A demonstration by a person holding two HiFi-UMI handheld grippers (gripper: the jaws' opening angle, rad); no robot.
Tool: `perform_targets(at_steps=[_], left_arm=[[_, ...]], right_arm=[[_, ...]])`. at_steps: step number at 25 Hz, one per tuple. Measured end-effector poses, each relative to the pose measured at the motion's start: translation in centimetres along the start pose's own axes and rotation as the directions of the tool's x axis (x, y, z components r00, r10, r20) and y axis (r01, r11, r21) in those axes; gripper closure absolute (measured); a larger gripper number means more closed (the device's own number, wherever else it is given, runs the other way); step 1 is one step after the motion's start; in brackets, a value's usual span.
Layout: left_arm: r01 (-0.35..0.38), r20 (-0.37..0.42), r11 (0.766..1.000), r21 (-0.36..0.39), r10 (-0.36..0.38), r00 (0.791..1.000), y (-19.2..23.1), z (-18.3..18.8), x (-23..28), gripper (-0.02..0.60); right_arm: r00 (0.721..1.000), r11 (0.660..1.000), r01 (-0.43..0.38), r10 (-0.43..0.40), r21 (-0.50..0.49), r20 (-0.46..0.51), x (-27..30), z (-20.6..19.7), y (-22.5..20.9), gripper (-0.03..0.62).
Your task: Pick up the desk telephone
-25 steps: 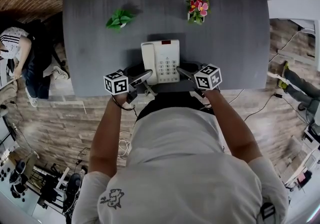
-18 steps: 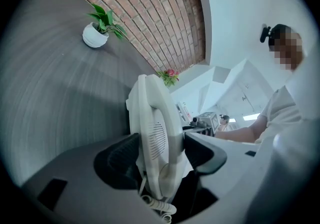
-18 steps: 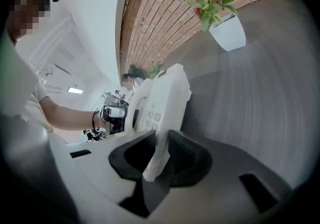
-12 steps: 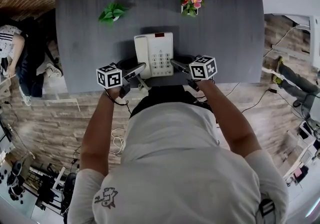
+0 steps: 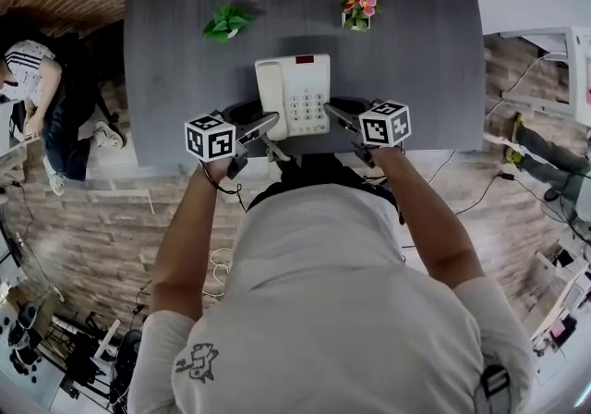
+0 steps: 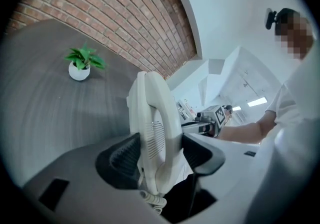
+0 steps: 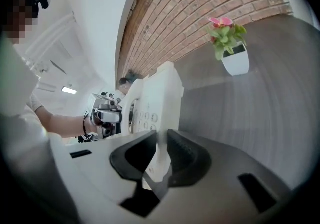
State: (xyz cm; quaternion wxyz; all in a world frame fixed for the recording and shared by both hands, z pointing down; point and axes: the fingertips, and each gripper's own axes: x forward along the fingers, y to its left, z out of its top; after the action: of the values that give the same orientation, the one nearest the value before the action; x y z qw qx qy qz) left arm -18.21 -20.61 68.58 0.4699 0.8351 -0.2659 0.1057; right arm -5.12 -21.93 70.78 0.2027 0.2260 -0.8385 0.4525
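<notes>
Now the desk telephone (image 5: 297, 93) was clamped from both sides and seemed to be leaving the surface (image 5: 185, 79).

Both claws had just been closing. The left claw (image 5: 263, 126) stood wide, gripping across the handset (image 6: 152, 133) on the telephone's left flank. The right claw (image 5: 340, 116) stood narrow, pinching the thin right edge of the base. Against a second before, the telephone lay a little farther from the surface's near edge, with its shadow spread more toward the far edge. The coiled cord (image 6: 152, 199) hung beneath. By that, the lift looked under way, and keeping it level was what remained.
</notes>
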Motion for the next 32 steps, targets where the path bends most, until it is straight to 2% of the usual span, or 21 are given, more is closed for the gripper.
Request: perform_targets(at_steps=[6, 14, 22, 28, 32], left_arm=[[-0.03, 0.07, 0.995, 0.094, 0.023, 0.997, -3.0, 2.5, -3.8, 0.302], [-0.004, 0.149, 0.986, 0.166, -0.021, 0.989, -5.8, 4.9, -7.7, 0.302], [0.011, 0.158, 0.982, 0.186, -0.041, 0.987, -7.1, 4.3, -9.5, 0.302], [0.007, 0.162, 0.979, 0.203, -0.041, 0.986, -9.6, 2.6, -8.3, 0.302], [0.011, 0.165, 0.983, 0.181, -0.041, 0.985, -8.5, 3.0, -9.8, 0.302]], right_arm=[[0.998, 0.998, 0.0, 0.004, -0.064, 0.059, -1.0, 2.2, 4.1, 0.52], [0.988, 0.986, 0.038, -0.013, -0.165, 0.153, -2.9, 5.5, 9.1, 0.522], [0.984, 0.978, 0.067, -0.032, -0.198, 0.175, -3.7, 5.2, 11.5, 0.522], [0.983, 0.979, 0.07, -0.035, -0.193, 0.178, -6.2, 3.1, 11.3, 0.523], [0.987, 0.975, 0.065, -0.032, -0.213, 0.156, -4.8, 4.1, 12.4, 0.523]])
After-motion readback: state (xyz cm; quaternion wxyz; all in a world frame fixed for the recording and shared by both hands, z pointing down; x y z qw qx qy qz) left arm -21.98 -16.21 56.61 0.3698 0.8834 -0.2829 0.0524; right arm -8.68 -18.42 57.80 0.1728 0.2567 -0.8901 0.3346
